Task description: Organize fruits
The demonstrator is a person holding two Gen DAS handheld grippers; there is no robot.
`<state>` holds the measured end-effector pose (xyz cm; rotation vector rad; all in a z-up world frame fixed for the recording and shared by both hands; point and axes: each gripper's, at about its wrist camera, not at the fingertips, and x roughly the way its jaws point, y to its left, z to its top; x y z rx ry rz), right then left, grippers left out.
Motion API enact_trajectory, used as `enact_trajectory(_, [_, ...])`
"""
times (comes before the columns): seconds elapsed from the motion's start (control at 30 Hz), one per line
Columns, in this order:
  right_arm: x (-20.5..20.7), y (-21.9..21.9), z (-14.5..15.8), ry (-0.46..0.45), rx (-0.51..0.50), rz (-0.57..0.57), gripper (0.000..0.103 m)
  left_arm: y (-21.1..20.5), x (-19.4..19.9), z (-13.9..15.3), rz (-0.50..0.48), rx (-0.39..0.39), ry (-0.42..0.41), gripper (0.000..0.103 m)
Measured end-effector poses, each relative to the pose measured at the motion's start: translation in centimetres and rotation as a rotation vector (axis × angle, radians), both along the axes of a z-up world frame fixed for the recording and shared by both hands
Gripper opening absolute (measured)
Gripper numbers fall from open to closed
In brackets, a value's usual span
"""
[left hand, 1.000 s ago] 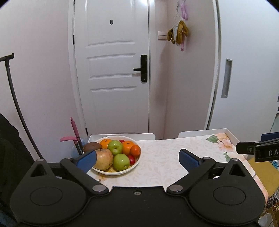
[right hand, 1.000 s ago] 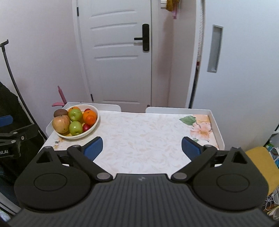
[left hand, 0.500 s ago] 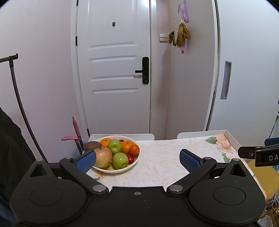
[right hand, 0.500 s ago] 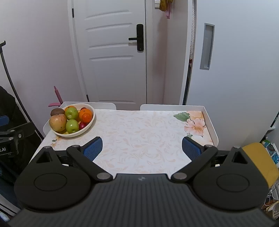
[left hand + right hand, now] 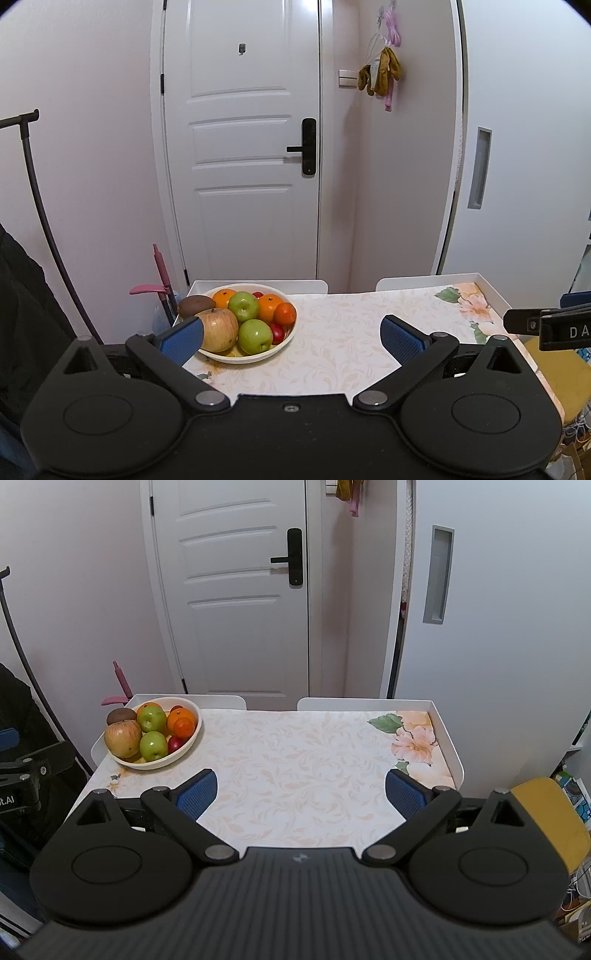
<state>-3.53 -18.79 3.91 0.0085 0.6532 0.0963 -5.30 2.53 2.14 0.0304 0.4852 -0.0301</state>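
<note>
Letters "DA" mark the right tool [image 5: 554, 328]; both tools spread wide, empty, near fruit bowl [image 5: 184, 751].

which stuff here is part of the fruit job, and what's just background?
Job:
- bowl at the table's left far corner
- fruit in it: big apple, two green apples, oranges, kiwi
- left gripper, right gripper, both open, empty

Background:
- table
- door
- pink handle
- yellow chair
</note>
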Motion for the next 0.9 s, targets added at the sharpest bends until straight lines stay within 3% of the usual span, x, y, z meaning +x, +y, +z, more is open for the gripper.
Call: enact_trajectory(0.9, [-0.13, 0.48, -0.18, 0.014, 0.006, -0.012, 0.103, 0.55, -0.10, -0.11, 0.008, -0.016, 0.004, 0.103])
